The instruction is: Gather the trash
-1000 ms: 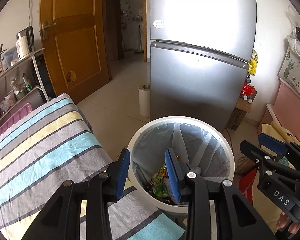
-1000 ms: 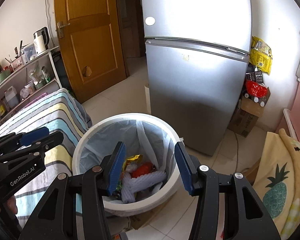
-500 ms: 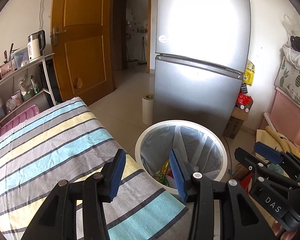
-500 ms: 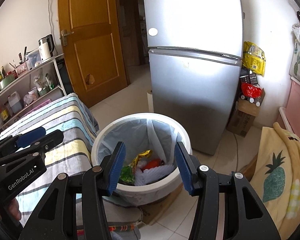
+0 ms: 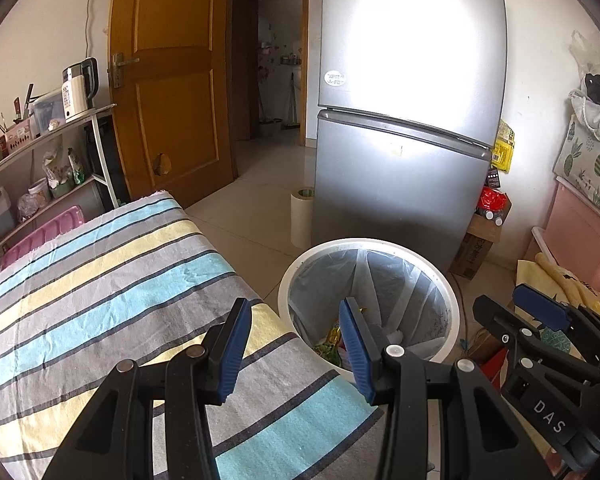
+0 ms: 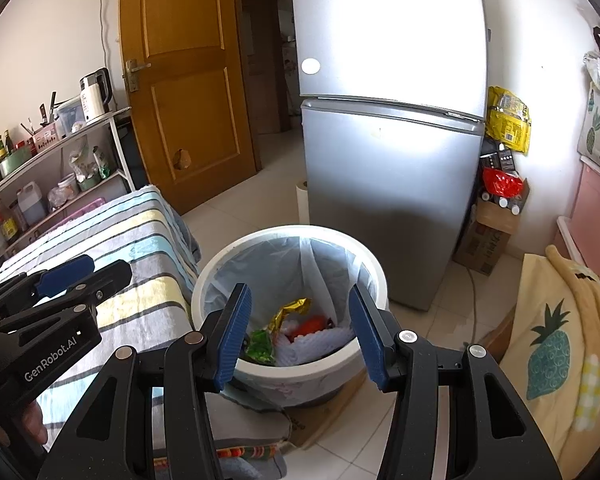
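A white round trash bin [image 5: 367,245] with a clear liner stands on the floor in front of the fridge. In the right wrist view the bin [image 6: 236,250] holds a gold wrapper [image 6: 290,309], a red piece [image 6: 314,325], a green wrapper [image 6: 260,345] and white foam netting [image 6: 322,345]. My left gripper [image 5: 294,320] is open and empty above the striped cloth's corner, just left of the bin. My right gripper [image 6: 300,304] is open and empty, held above the bin's near rim. Each gripper shows at the edge of the other's view.
A striped cloth [image 5: 100,280] covers a surface left of the bin. A silver fridge [image 5: 408,140] stands behind it, with a paper roll [image 5: 301,216] at its left. A shelf with a kettle [image 5: 78,88], a wooden door [image 5: 172,80], a cardboard box [image 6: 486,240] and a pineapple blanket [image 6: 552,344] surround the spot.
Both grippers have drawn back from the bin, which now looks smaller and farther. The left jaws stand wider than a second ago. More striped cloth lies under the left gripper.
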`<control>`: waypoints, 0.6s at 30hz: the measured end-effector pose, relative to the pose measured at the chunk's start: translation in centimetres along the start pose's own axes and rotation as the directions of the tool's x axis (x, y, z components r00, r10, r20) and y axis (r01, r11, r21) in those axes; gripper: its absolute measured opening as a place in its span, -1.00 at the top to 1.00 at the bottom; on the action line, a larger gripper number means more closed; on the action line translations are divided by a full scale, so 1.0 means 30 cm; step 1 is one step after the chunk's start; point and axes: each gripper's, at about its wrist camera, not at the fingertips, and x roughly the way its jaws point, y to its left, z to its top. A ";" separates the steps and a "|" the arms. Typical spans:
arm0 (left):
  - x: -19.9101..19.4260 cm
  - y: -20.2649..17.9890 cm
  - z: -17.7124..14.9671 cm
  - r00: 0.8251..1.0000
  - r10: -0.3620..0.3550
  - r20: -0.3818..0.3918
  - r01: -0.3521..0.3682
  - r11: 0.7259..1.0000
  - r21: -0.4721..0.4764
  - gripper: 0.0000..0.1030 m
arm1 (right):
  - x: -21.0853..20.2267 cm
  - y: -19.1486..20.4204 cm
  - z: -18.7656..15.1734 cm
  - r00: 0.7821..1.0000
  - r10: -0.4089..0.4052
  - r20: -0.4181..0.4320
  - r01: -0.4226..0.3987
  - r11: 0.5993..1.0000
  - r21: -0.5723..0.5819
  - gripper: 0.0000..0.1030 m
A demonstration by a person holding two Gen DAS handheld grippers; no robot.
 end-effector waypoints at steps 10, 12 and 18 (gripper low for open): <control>0.003 -0.005 -0.002 1.000 0.003 -0.004 -0.003 1.000 0.002 0.11 | -0.005 0.007 0.000 1.000 -0.005 0.001 0.005 1.000 -0.001 0.00; 0.003 -0.002 -0.004 1.000 0.006 -0.004 -0.006 1.000 0.001 0.11 | -0.006 0.006 0.000 1.000 -0.004 0.004 0.004 1.000 0.000 0.00; 0.002 0.001 -0.008 1.000 0.012 -0.012 -0.012 1.000 0.000 0.11 | -0.006 0.002 0.002 1.000 -0.010 0.006 0.010 1.000 0.002 -0.01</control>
